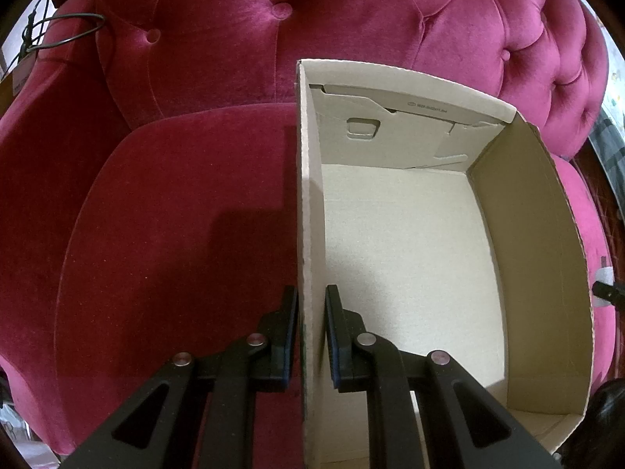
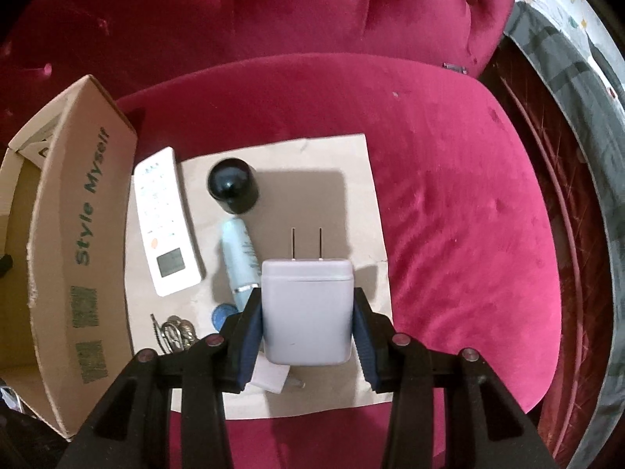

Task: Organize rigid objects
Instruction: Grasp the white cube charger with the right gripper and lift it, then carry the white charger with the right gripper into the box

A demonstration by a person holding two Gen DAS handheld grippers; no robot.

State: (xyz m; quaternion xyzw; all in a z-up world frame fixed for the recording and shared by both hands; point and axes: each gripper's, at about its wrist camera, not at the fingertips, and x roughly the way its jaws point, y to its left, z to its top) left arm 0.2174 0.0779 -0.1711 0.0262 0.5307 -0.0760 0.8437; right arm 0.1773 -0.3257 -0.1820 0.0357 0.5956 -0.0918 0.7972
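An open cardboard box (image 1: 410, 242) sits on the pink sofa seat, nothing inside it. My left gripper (image 1: 311, 305) is shut on the box's left wall (image 1: 310, 234), one finger inside and one outside. In the right wrist view my right gripper (image 2: 306, 301) is shut on a white plug adapter (image 2: 306, 312), held above a brown paper sheet (image 2: 351, 203) with its two prongs pointing away. On the sheet lie a white remote (image 2: 166, 222), a black round jar (image 2: 232, 183), a pale blue tube (image 2: 238, 258), a blue cap (image 2: 220, 316), metal keys (image 2: 174, 332) and a small white piece (image 2: 269, 379).
The box (image 2: 78, 234) printed "Style Myself" stands left of the paper sheet. The tufted sofa back (image 1: 312, 19) rises behind. A black cable loop (image 1: 70, 27) lies on the left armrest. Dark wooden floor and a grey mat (image 2: 578, 156) lie to the right.
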